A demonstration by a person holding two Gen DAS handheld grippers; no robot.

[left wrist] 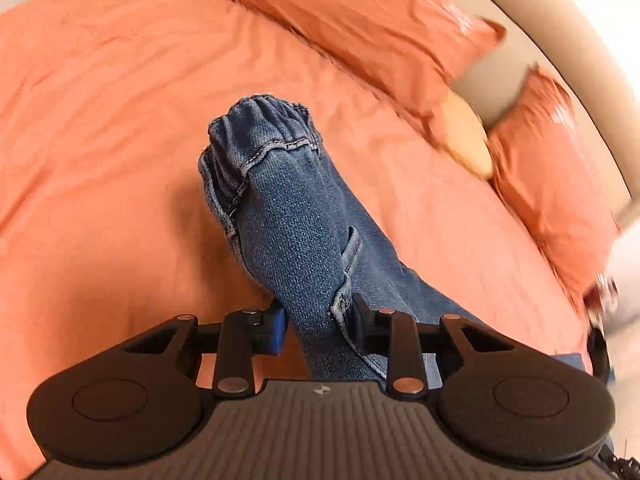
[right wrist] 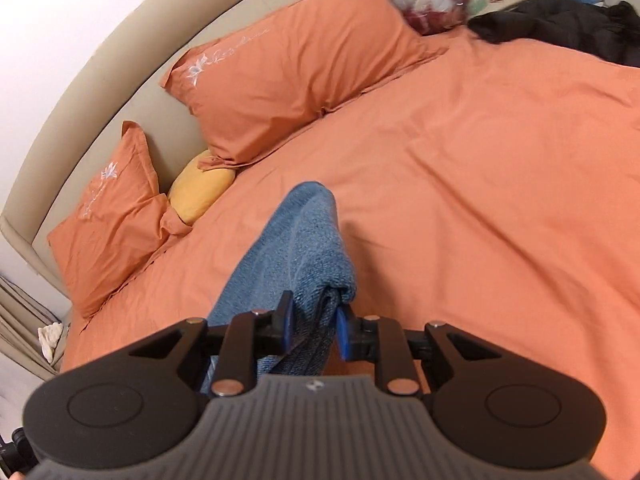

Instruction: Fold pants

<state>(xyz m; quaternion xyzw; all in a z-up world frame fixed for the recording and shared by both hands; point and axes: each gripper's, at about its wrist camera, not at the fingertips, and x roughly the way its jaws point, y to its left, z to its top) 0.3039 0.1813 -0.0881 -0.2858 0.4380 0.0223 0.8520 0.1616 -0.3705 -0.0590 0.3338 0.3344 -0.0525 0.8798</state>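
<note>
The blue denim pants (left wrist: 288, 208) are held up over an orange bed. In the left wrist view my left gripper (left wrist: 318, 320) is shut on the denim near a pocket seam, and the gathered elastic waistband (left wrist: 260, 120) sticks out past the fingers. In the right wrist view my right gripper (right wrist: 314, 320) is shut on a bunched fold of the pants (right wrist: 300, 248), whose lighter inner side arches forward above the fingers. Below both grippers the fabric hangs out of sight.
The orange duvet (right wrist: 480, 160) covers the bed. Two orange pillows (right wrist: 296, 68) (right wrist: 108, 216) and a yellow cushion (right wrist: 200, 186) lean on the beige headboard (right wrist: 100, 68). A black garment (right wrist: 560, 20) and a bag of items (right wrist: 432, 0) lie at the far edge.
</note>
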